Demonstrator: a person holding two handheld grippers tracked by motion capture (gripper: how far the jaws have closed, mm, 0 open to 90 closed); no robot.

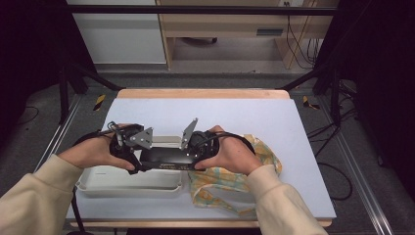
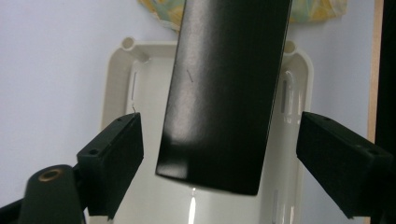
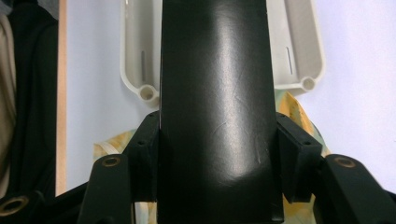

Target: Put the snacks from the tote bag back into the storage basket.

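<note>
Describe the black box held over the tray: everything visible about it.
The black box is long, flat and rectangular, with a smooth, slightly glossy surface like coated card, faintly scuffed. It is held roughly level above the cream tray, running across the table. The right gripper clamps one end, both jaws pressed to its long sides. The other end sits between the open jaws of the left gripper, with gaps on both sides.

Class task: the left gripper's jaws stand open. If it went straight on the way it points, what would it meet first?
Probably the black box: its near end sits between the left gripper's open jaws, held by the right gripper. The cream tray lies beyond; depth is unclear.
</note>
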